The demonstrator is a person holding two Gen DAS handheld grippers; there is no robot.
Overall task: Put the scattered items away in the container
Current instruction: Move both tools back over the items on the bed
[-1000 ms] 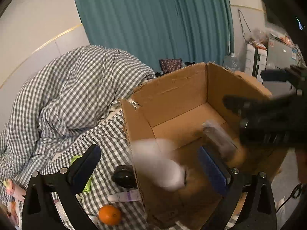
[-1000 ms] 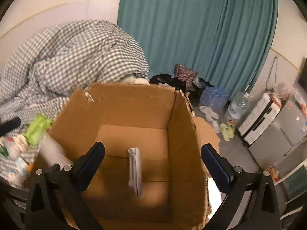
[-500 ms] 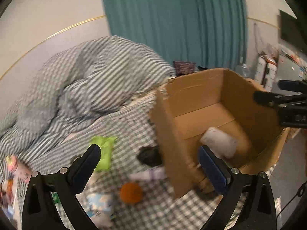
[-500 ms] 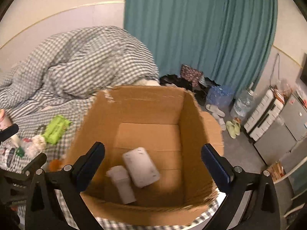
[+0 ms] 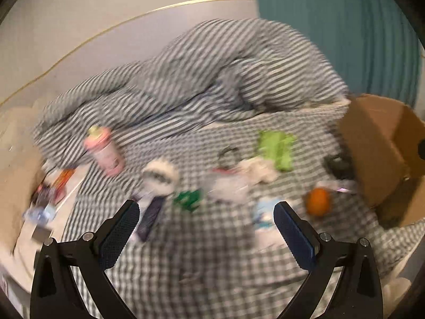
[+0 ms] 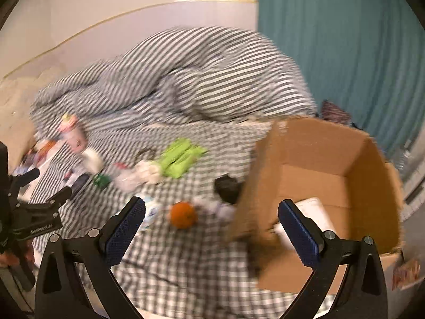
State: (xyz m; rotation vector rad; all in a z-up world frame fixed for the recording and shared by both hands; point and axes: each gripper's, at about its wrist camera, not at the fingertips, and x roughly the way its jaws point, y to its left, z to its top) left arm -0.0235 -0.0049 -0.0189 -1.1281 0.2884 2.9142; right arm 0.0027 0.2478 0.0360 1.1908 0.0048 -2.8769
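The cardboard box (image 6: 332,143) stands open on the checked bed at the right, with a white item (image 6: 316,210) inside; it also shows at the right edge of the left wrist view (image 5: 377,143). Scattered on the bed are an orange (image 6: 182,214) (image 5: 317,205), a green packet (image 6: 180,156) (image 5: 276,148), a black object (image 6: 227,186), a pink bottle (image 5: 105,151) and a green wrapper (image 5: 187,199). My left gripper (image 5: 205,228) is open and empty above the bed. My right gripper (image 6: 211,228) is open and empty near the box's left wall. Both views are blurred.
A rumpled checked duvet (image 5: 202,79) is piled at the back of the bed. A teal curtain (image 6: 345,47) hangs behind the box. Small packets and papers (image 5: 50,186) lie at the bed's left edge. The left gripper's body (image 6: 29,212) shows at the left of the right wrist view.
Both grippers have swung left, away from the box and over the scattered items. A white item and a white bottle dropped into the box.
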